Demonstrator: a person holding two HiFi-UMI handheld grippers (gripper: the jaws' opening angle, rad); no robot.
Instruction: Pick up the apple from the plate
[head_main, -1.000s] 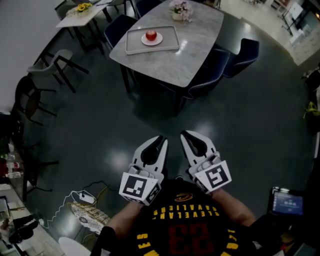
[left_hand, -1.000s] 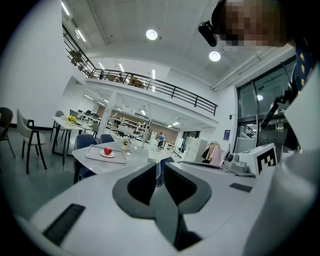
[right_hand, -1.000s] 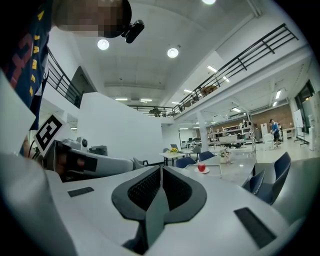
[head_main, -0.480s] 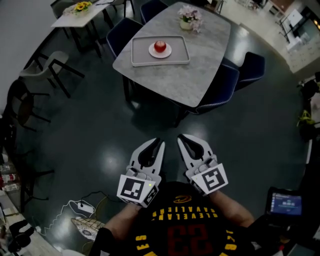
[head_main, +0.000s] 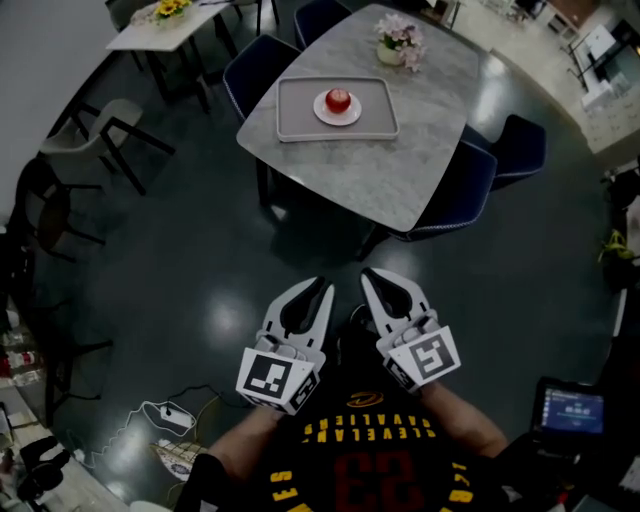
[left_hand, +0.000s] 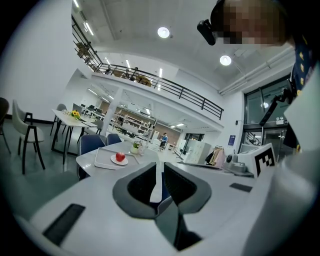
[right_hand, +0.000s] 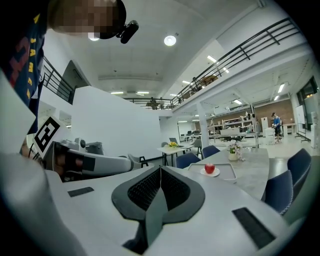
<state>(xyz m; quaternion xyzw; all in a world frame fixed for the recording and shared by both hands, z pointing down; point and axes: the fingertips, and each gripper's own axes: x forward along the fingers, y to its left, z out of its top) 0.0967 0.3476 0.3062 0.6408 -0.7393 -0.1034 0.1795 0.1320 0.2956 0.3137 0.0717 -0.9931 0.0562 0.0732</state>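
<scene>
A red apple (head_main: 338, 99) rests on a small white plate (head_main: 322, 111), which sits in a grey tray (head_main: 291, 112) on the marble table (head_main: 400, 170) far ahead. Both grippers are held low in front of my body, well short of the table. My left gripper (head_main: 322, 284) is shut with nothing in it, and my right gripper (head_main: 368, 273) is shut and empty beside it. The left gripper view shows the apple (left_hand: 120, 157) small and distant, left of the left gripper (left_hand: 157, 164). In the right gripper view the apple (right_hand: 209, 168) lies to the right of the right gripper (right_hand: 160, 168).
Blue chairs (head_main: 472, 188) stand around the table, and a flower vase (head_main: 400, 46) sits behind the tray. A second table (head_main: 165, 22) and grey chairs (head_main: 110, 125) are at the upper left. A cable (head_main: 168, 414) lies on the dark floor at the lower left.
The table with the tray and apple has shifted lower and to the right in the head view, so it is nearer. Both grippers stay shut in the same pose.
</scene>
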